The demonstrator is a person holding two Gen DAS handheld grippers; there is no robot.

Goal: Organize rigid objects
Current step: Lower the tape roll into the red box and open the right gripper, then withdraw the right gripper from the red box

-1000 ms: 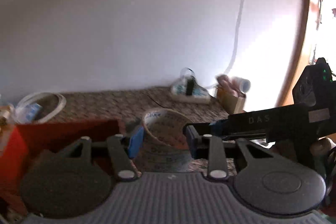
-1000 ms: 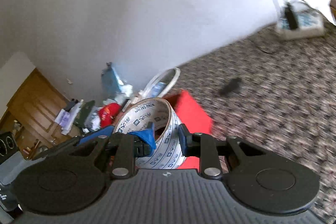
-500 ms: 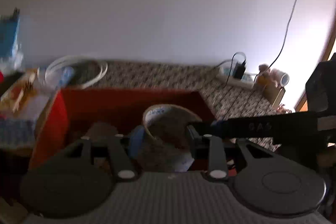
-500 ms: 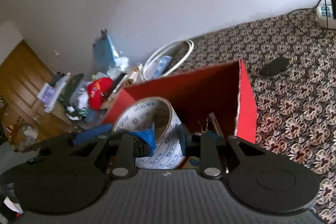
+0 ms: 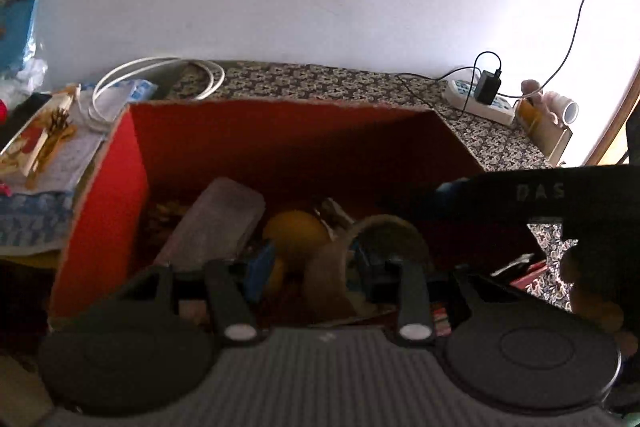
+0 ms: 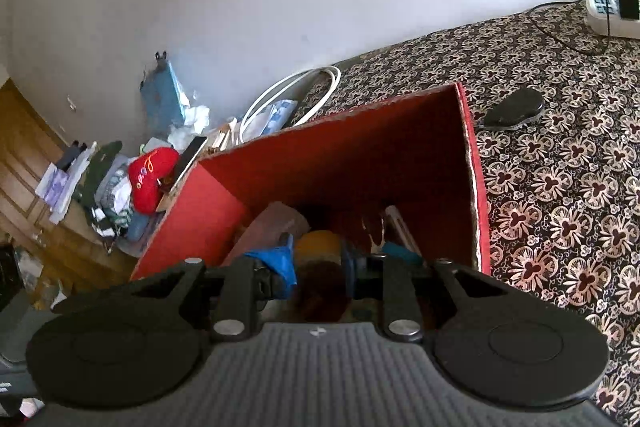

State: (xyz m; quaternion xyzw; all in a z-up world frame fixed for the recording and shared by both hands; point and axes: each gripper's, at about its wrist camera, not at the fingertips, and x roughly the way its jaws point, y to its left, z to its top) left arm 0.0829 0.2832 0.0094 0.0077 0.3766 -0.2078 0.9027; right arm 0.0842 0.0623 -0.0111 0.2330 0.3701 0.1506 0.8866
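A nearly used-up tape roll (image 5: 332,279) hangs low inside an open red cardboard box (image 5: 280,131), dim in the box's shade. My left gripper (image 5: 311,265) is shut on it, blue pads at either side. My right gripper (image 6: 316,267) comes in from the right, and its black body (image 5: 540,191) crosses the left wrist view. Its jaws are opening, with the brown roll (image 6: 320,287) still filling the gap between its pads. In the box (image 6: 360,147) lie a yellow round thing (image 5: 296,235), a translucent flat case (image 5: 216,223) and smaller items.
The box stands on a patterned cloth (image 6: 560,187). A flat black object (image 6: 512,111) lies just past its right wall. A power strip (image 5: 480,99) with a charger sits at the back right. A white cable coil (image 5: 160,75), papers and a red heart cushion (image 6: 150,175) crowd the left.
Both grippers carried the tape roll from above the cloth over the red box and down into it. The box's inside now fills both views.
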